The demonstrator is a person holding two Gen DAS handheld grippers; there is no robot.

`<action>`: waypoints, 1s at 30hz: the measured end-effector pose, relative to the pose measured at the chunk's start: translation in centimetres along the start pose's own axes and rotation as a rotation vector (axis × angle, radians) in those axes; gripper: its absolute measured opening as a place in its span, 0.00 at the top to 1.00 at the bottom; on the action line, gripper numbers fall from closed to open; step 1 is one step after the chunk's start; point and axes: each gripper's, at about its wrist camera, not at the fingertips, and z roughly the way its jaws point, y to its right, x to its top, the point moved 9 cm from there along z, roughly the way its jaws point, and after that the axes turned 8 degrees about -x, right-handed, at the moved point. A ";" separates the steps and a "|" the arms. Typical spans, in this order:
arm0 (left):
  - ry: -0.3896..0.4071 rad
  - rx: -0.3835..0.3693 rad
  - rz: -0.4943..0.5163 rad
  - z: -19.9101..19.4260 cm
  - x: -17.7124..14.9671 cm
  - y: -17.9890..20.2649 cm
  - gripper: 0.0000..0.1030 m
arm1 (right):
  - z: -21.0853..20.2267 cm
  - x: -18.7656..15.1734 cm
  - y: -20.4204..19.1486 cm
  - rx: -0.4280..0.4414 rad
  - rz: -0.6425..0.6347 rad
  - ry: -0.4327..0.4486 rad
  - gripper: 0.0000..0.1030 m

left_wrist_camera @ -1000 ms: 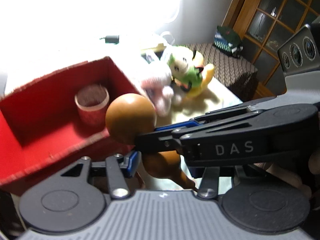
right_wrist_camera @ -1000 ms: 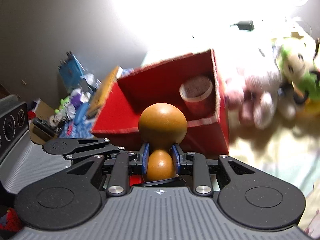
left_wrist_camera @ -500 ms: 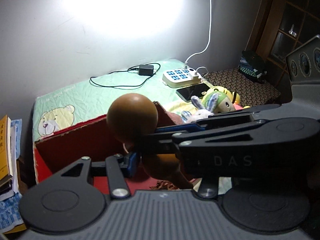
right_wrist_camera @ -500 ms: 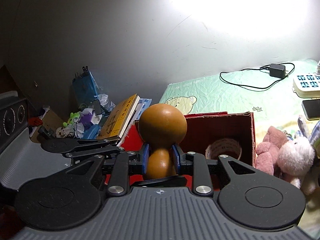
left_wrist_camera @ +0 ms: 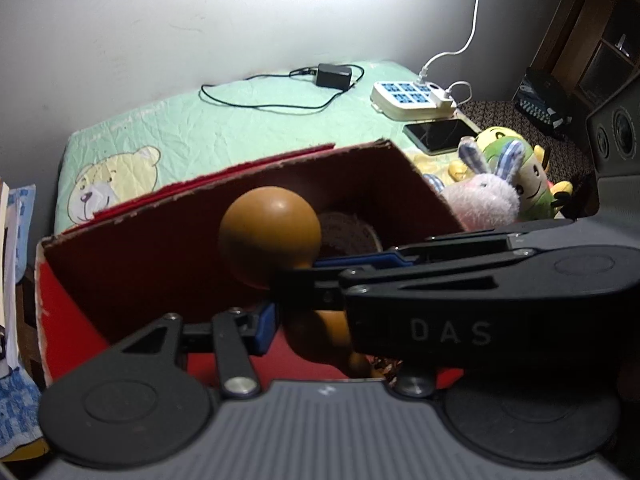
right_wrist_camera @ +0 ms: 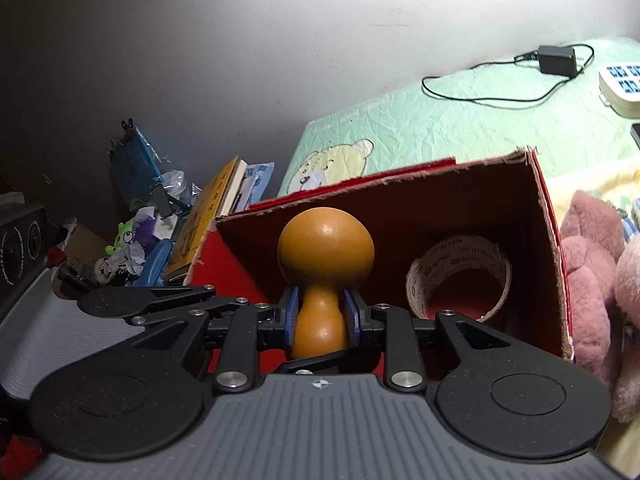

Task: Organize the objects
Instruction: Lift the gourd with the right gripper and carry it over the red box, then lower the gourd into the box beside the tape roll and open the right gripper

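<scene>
The wooden gourd (right_wrist_camera: pixel 325 276) hangs over the open red cardboard box (right_wrist_camera: pixel 536 216), pinched at its narrow waist by the right gripper (right_wrist_camera: pixel 320 316), big bulb forward. A tape roll (right_wrist_camera: pixel 456 280) lies inside to the right. To place it well, lower into the bare left half, clear of the roll, before loosening. The left gripper (left_wrist_camera: pixel 316 320) sits just beside; its right finger is hidden, so I cannot tell its spread.
</scene>
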 end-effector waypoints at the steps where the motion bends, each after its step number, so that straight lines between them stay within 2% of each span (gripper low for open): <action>1: -0.017 0.002 -0.003 0.7 -0.3 -0.4 0.53 | 0.5 -0.3 0.3 -0.004 0.013 -0.015 0.73; 7: -0.118 0.008 -0.022 3.8 -1.7 -1.9 0.53 | 3.0 -1.5 0.9 -0.034 0.071 -0.098 0.73; 10: -0.138 0.008 -0.034 4.2 -1.6 -2.4 0.52 | 3.9 -1.3 1.3 -0.057 0.088 -0.120 0.73; 12: -0.152 0.037 -0.039 4.6 -1.4 -3.0 0.49 | 4.2 -1.1 1.4 -0.067 0.086 -0.124 0.74; 15: -0.185 0.029 -0.053 5.1 -1.7 -3.3 0.49 | 4.9 -1.3 2.0 -0.110 0.095 -0.157 0.84; 19: -0.196 0.040 -0.063 5.1 -1.8 -3.4 0.43 | 5.3 -1.6 2.6 -0.108 0.139 -0.202 0.84; 22: -0.214 0.044 -0.080 5.3 -2.0 -3.6 0.42 | 5.1 -1.7 2.4 -0.115 0.119 -0.193 0.84; 30: -0.196 0.104 -0.059 4.8 -2.1 -3.9 0.35 | 4.9 -1.5 2.7 -0.123 0.108 -0.180 0.83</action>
